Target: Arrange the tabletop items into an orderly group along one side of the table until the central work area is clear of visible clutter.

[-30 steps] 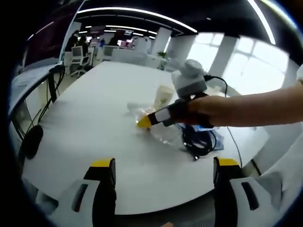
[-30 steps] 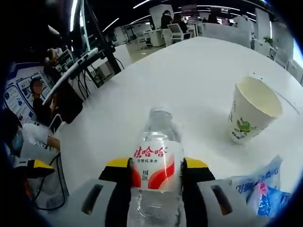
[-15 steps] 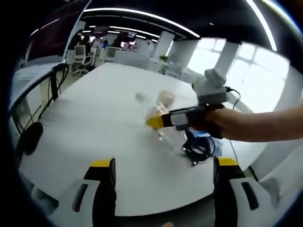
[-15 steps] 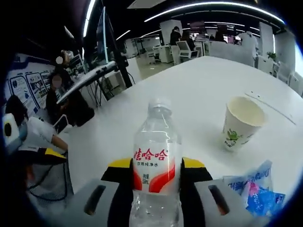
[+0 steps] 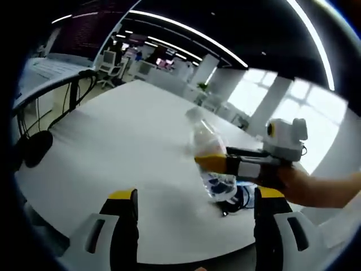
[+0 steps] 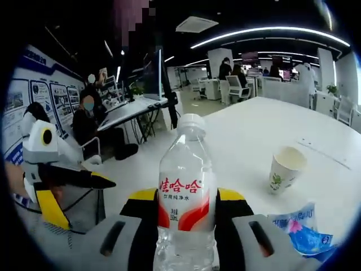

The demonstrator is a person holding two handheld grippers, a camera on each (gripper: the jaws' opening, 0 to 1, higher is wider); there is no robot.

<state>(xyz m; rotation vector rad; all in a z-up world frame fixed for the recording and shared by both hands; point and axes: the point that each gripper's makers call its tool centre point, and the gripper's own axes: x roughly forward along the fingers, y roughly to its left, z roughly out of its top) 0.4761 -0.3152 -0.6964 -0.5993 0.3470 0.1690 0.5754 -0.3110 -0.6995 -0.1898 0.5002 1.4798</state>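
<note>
1. In the right gripper view, the left gripper (image 6: 100, 182) hung off the table's (image 6: 248, 141) left edge.
2. The right gripper (image 6: 185, 212) pinched a clear water bottle (image 6: 185, 209), lifted above the table.
3. A paper cup (image 6: 285, 168) stood further right, and a blue packet (image 6: 302, 231) lay near the table's near edge.
4. In the left gripper view, the left gripper's (image 5: 190, 223) tongs stood spread, holding nothing, and a black cable (image 5: 240, 197) lay by the bottle (image 5: 210, 152).
</note>
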